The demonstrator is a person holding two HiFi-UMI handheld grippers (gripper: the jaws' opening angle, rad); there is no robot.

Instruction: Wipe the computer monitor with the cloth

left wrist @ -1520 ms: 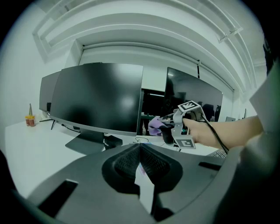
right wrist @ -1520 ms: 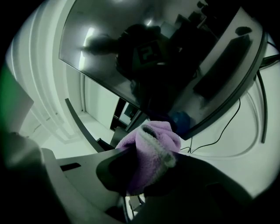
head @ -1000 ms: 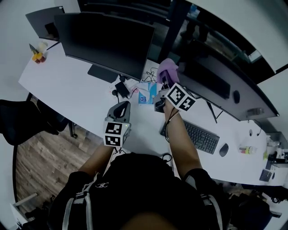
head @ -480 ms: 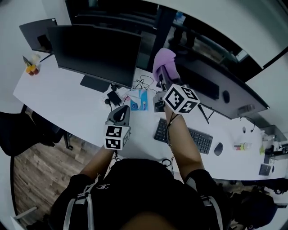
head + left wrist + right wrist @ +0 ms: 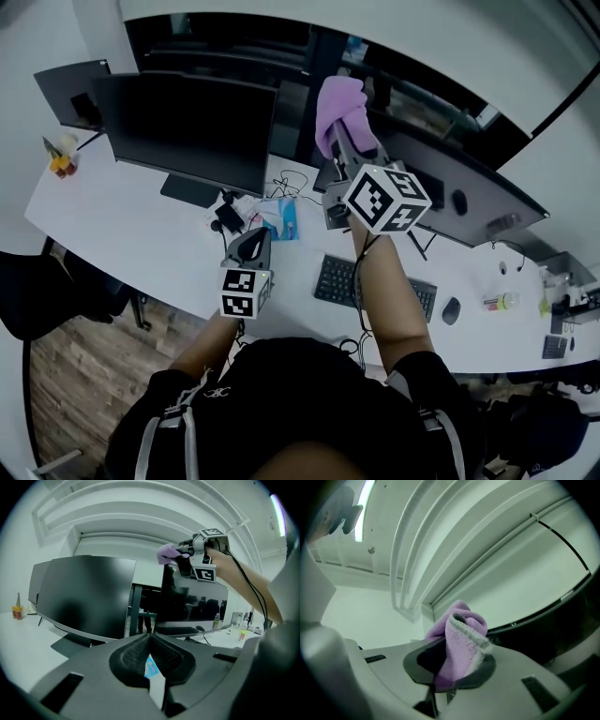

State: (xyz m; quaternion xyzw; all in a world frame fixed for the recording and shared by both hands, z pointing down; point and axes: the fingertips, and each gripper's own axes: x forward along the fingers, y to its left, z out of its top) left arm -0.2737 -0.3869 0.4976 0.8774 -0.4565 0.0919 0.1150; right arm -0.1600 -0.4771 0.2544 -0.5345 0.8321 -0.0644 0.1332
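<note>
Fleecy lilac cloth bunched in right gripper; left gripper closed, empty.

The cloth is lilac with a paler, whitish edge. The monitor is black, the surface white and the keyboard dark grey. The left claw and right claw are grey, with black-and-white square markers. The floor is brown wood grain.
</note>
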